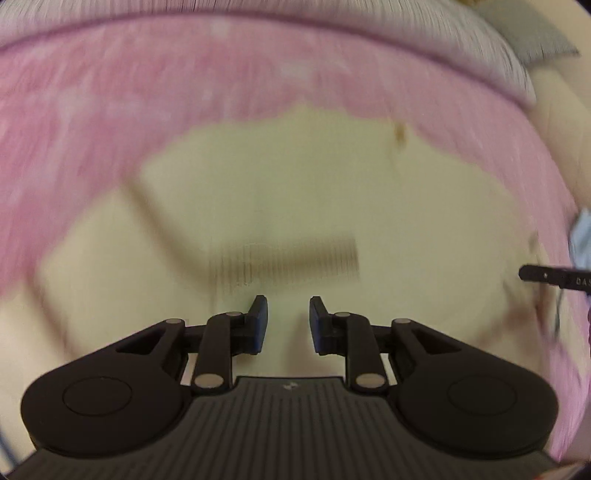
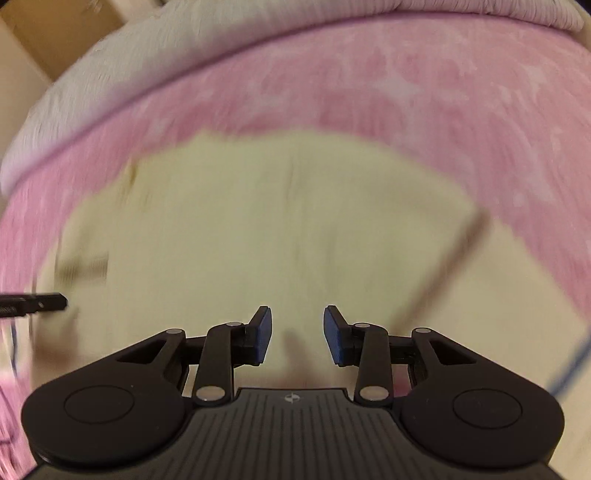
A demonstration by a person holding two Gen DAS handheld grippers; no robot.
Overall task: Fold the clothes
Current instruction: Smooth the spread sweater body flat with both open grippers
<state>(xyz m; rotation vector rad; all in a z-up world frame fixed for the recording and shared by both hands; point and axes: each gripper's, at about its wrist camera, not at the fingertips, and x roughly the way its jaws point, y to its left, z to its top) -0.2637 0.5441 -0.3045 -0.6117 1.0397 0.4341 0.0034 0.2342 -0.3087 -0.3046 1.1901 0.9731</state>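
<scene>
A pale yellow garment lies flat on the pink bedspread, blurred by motion in both wrist views. A ribbed band, perhaps its collar, shows just beyond my left gripper, whose blue pads stand a little apart over the cloth with nothing between them. In the right wrist view the same garment fills the middle, a folded edge running down its right side. My right gripper hangs over it with its jaws apart and empty.
A white ribbed cover borders the pink bedspread at the far side. The tip of the other gripper pokes in at the left view's right edge, and likewise a black gripper tip at the right view's left edge. A brown cardboard surface shows top left.
</scene>
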